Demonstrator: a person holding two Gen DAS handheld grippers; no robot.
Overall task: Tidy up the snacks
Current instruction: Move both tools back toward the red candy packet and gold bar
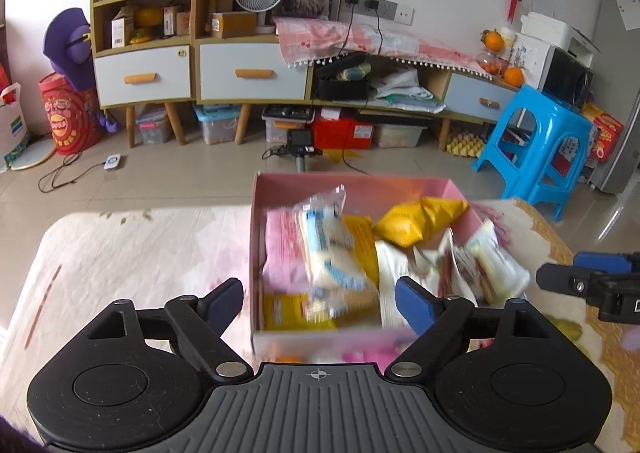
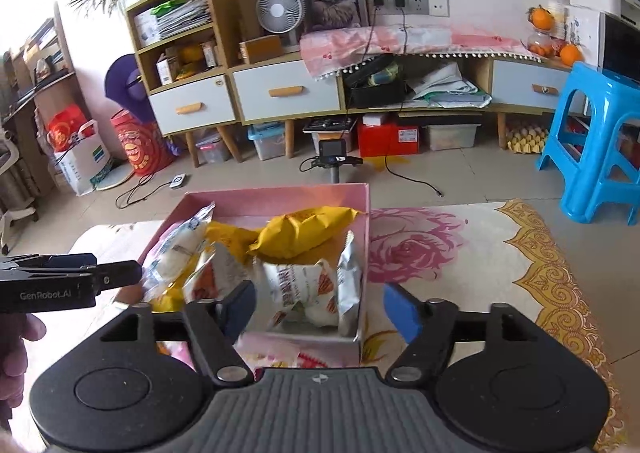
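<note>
Black left tool [image 2: 120, 273], "GenRobot.AI" label

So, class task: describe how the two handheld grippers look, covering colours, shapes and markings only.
Both the left gripper and the right gripper have black linkage arms, blue finger pads, silver pivot bolts, two round black discs and a ribbed grey base with a crosshair mark. White "GenRobot.AI" lettering shows on the left one's side.

The right tool [image 2: 319, 309] hangs with its jaws wide apart and empty, straddling the near right corner of the pink box [image 2: 280, 195] on the flowered desk [image 2: 460, 253]. A yellow bag [image 2: 304, 235] lies at 12 o'clock above a white packet [image 2: 298, 287]. The left tool [image 2: 100, 279] enters from 9 o'clock, its tip at the box's left wall.
</note>
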